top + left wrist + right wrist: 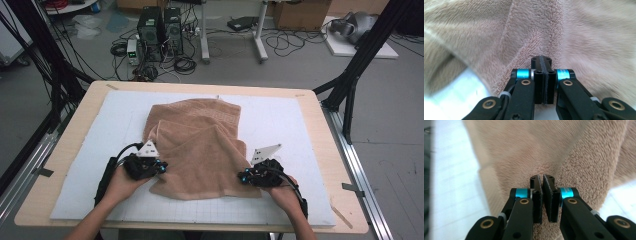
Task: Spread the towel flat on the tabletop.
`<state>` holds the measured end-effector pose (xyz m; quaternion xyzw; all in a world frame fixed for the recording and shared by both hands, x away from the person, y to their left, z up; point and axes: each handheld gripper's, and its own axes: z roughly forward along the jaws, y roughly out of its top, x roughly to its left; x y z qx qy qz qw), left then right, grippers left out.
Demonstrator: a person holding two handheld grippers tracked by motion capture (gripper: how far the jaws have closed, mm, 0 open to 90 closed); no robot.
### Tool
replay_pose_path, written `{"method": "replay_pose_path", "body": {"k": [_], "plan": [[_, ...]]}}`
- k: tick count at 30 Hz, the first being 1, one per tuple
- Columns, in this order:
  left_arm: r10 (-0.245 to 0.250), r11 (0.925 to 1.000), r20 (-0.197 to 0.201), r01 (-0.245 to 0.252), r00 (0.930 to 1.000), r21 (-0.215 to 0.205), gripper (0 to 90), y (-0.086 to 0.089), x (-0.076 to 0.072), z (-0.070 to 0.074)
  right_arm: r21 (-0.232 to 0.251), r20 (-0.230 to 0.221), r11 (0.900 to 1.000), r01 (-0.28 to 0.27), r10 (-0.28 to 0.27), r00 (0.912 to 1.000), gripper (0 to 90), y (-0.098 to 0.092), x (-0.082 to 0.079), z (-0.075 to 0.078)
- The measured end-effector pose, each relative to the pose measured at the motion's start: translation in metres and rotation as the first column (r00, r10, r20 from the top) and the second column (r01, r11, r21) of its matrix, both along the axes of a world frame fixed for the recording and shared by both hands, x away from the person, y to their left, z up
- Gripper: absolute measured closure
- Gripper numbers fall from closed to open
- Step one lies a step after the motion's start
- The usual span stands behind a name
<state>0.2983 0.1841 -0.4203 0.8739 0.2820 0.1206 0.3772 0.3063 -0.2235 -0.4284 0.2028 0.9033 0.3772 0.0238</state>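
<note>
Left gripper: clenched, jaws flat together at the towel's left edge; whether cloth is caught I can't tell.
Right gripper: pinched down on the near right corner.
Brown towel: lies ahead between both, rumpled, half-folded.
Technique: lift both corners evenly, keep tension, fold away over the white mat.

The table had a light wooden top. A white gridded mat covered most of it. A tan towel lay rumpled on the mat.
</note>
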Motion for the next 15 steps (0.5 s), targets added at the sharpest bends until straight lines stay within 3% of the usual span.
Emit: {"method": "replay_pose_path", "body": {"k": [6, 10, 13, 14, 15], "plan": [[0.011, 0.9972, 0.032, -0.008, 0.9994, -0.075, 89.4, 0.021, -0.027, 0.016, 0.035, 0.019, 0.998, -0.058, 0.057, 0.9982, 86.0, 0.005, -0.024, 0.012], [-0.013, 0.9933, 0.043, 0.018, 0.9990, -0.114, 89.3, 0.027, -0.039, 0.033, 0.064, 0.025, 0.992, -0.109, 0.107, 0.9939, 86.0, 0.009, -0.038, 0.022], [-0.050, 0.9917, 0.045, 0.055, 0.9977, -0.117, 89.0, 0.028, -0.045, 0.042, 0.103, 0.038, 0.980, -0.170, 0.167, 0.9853, 81.7, 0.011, -0.045, 0.031], [-0.048, 0.9917, 0.053, 0.054, 0.9974, -0.117, 87.4, 0.027, -0.045, 0.044, 0.118, 0.046, 0.980, -0.162, 0.157, 0.9865, 77.7, 0.011, -0.046, 0.035], [-0.038, 0.9925, 0.060, 0.045, 0.9975, -0.114, 80.1, 0.027, -0.044, 0.045, 0.129, 0.052, 0.979, -0.157, 0.152, 0.9871, 76.2, 0.010, -0.045, 0.038]]}}
